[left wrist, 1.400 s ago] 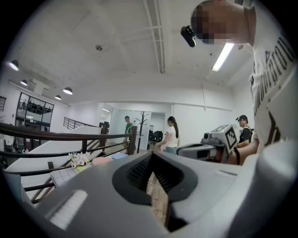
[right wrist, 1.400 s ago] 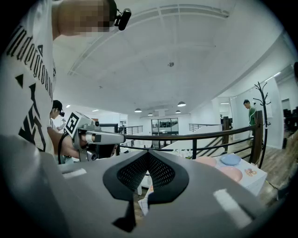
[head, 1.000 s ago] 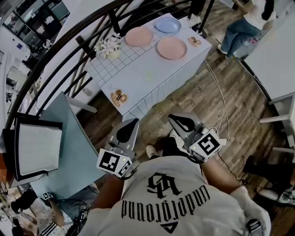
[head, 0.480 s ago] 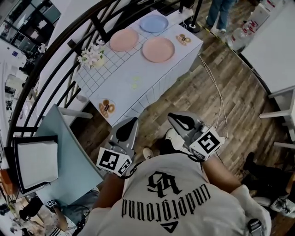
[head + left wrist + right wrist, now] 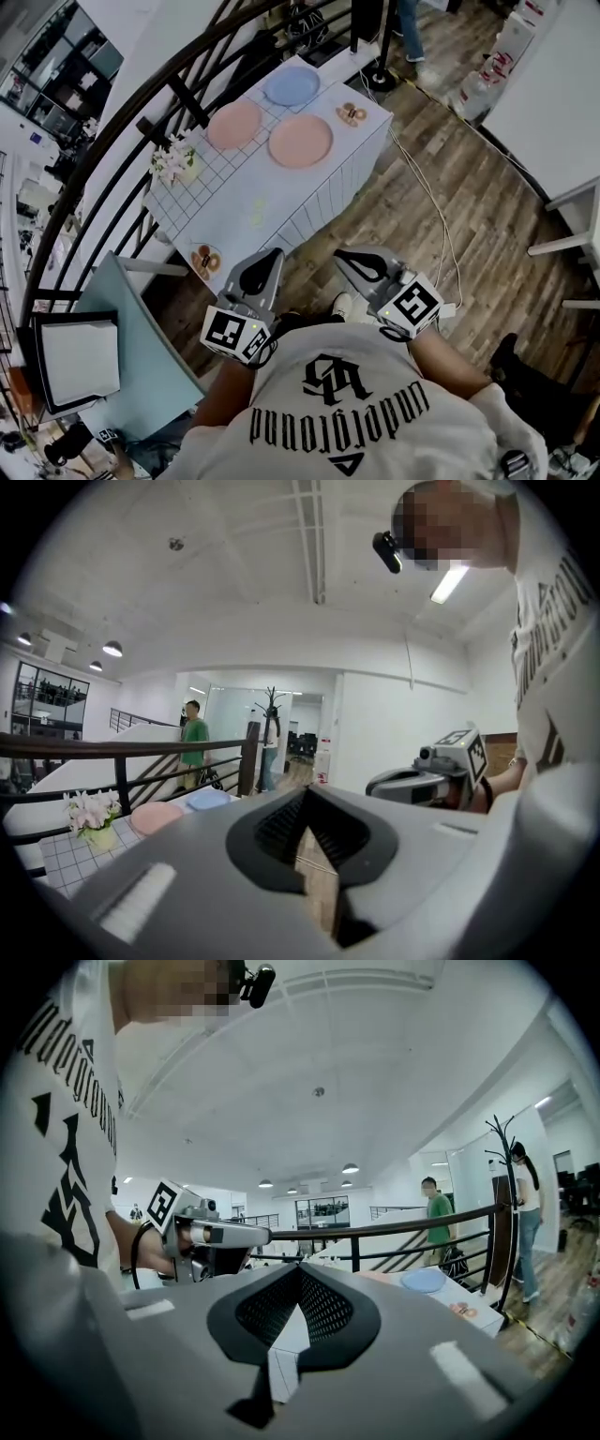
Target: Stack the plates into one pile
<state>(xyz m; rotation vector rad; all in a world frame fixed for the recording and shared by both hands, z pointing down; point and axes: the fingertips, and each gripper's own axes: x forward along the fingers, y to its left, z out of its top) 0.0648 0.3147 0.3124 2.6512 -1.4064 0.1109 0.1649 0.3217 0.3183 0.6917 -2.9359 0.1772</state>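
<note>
Two pink plates (image 5: 234, 124) (image 5: 300, 141) and a blue plate (image 5: 291, 85) lie apart on a table with a white grid cloth (image 5: 272, 192), well ahead of both grippers. My left gripper (image 5: 272, 255) and right gripper (image 5: 345, 255) are held side by side before the person's chest, over the wood floor, both shut and empty. In the left gripper view the left gripper (image 5: 306, 794) points past a pink plate (image 5: 155, 816) and the blue plate (image 5: 208, 799). Beyond the right gripper (image 5: 300, 1269) in its own view, the blue plate (image 5: 424, 1280) shows at the right.
A flower vase (image 5: 173, 161) and two small dishes of pastries (image 5: 352, 114) (image 5: 203, 261) share the table. A black railing (image 5: 141, 122) runs behind it. A cable (image 5: 427, 202) trails over the floor. A light blue table (image 5: 141, 337) stands at the left, and a person (image 5: 194, 738) walks beyond the railing.
The table with the plates has slid left and lower in the head view as the person walked. Both grippers stay shut in front of the chest.
</note>
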